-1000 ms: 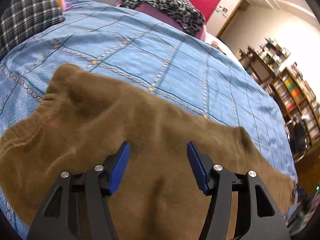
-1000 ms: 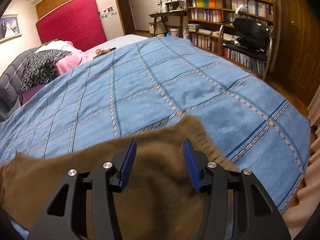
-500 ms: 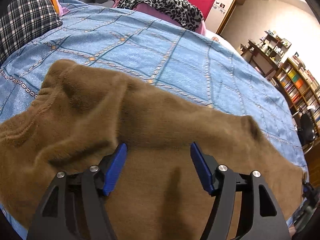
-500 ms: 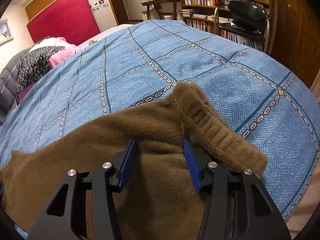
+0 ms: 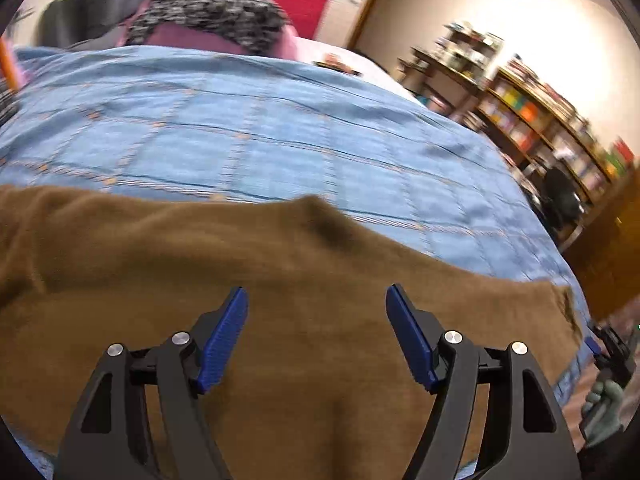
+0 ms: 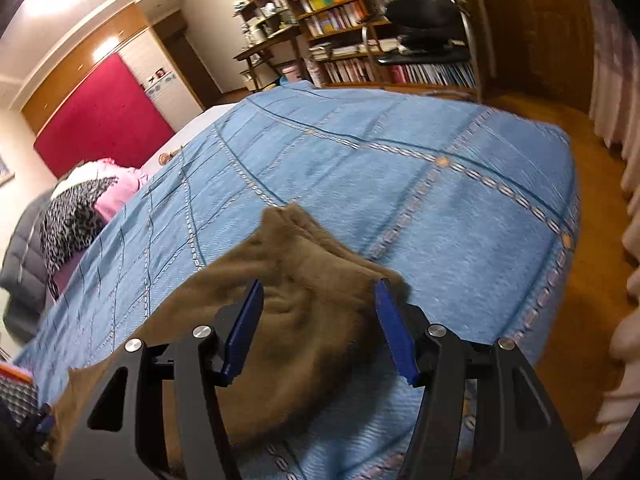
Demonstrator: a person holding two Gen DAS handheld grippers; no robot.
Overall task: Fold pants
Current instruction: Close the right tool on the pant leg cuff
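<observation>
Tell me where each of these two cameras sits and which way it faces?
Left wrist view: sits on the left gripper, looking down along its open blue-padded fingers at the fuzzy brown pants on the blue checked bedspread; the other gripper and a gloved hand show at the right edge.
Right wrist view: sits on the right gripper, jaws open over the pants' cuff end, facing the wooden bookshelves.
Shared: the pants, the bedspread, the red headboard panel, the leopard-print cloth, the bookshelves.
</observation>
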